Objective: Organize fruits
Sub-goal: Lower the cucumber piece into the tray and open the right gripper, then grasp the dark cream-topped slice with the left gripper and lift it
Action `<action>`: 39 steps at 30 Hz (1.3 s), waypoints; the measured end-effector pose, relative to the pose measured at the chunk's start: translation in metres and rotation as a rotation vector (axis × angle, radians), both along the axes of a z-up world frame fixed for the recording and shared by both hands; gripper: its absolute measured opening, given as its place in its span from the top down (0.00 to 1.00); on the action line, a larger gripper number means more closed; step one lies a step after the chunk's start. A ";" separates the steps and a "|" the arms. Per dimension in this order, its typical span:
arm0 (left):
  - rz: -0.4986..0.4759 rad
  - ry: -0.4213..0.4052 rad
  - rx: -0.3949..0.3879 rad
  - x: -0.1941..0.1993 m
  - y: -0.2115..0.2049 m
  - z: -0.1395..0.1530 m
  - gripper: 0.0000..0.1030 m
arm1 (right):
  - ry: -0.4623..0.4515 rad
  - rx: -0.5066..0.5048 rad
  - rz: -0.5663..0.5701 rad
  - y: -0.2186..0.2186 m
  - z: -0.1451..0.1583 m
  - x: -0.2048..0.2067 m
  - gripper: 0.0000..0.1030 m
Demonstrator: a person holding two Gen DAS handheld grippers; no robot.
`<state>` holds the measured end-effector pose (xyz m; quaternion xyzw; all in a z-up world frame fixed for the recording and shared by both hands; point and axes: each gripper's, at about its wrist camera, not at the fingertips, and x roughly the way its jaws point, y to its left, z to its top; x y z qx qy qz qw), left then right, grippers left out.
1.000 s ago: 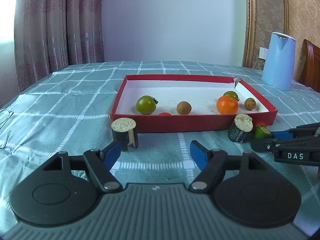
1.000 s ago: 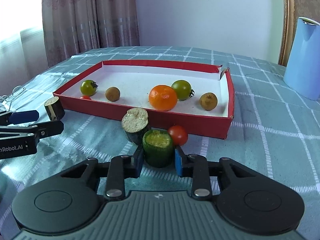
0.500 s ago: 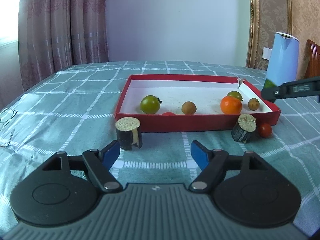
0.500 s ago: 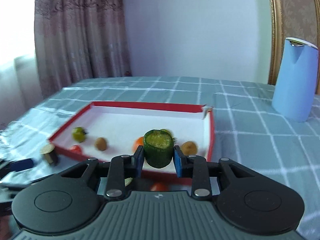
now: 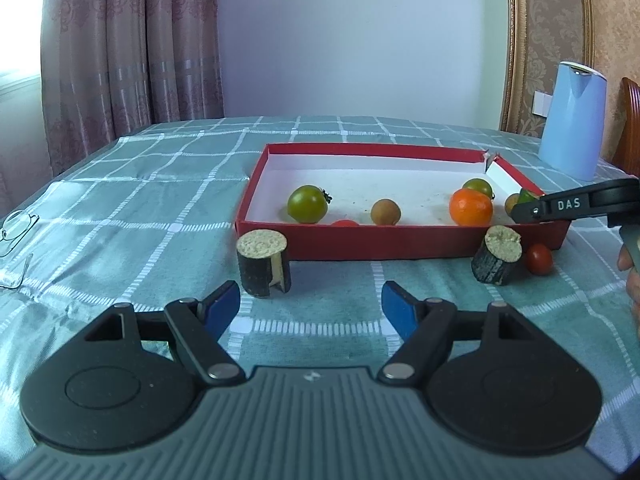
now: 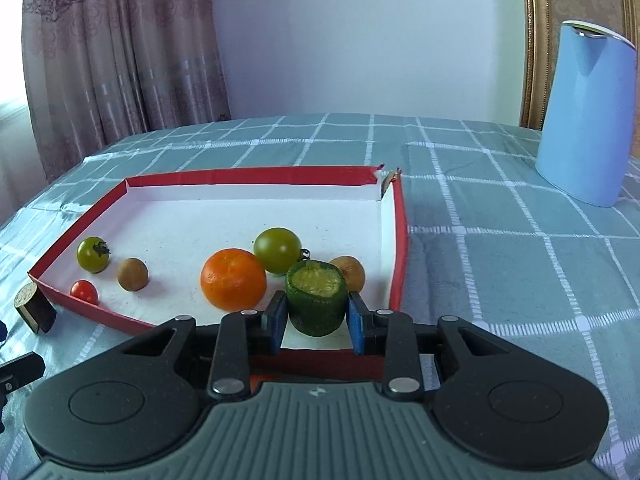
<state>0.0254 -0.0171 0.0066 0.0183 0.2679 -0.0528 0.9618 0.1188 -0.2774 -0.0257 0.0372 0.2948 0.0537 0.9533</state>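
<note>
Tray (image 6: 400,240) holds six fruits; R gripper (image 6: 316,322) clamped on zucchini chunk (image 6: 316,296) above it, L gripper (image 5: 310,306) agape, three pcs outside

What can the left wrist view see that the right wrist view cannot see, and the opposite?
Only the left wrist view shows the open left gripper, the eyeglasses, the second dark cut piece and the cherry tomato outside the box.

Only the right wrist view shows the cut face of the green zucchini piece, clamped in the right gripper above the box's near right corner.

Both show the red box, the orange, two green tomatoes, the blue kettle and the dark cut piece by the left corner.
</note>
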 end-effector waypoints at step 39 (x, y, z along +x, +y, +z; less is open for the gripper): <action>0.131 0.060 0.164 0.063 0.012 -0.003 0.33 | -0.157 0.134 0.045 -0.012 0.008 -0.086 0.41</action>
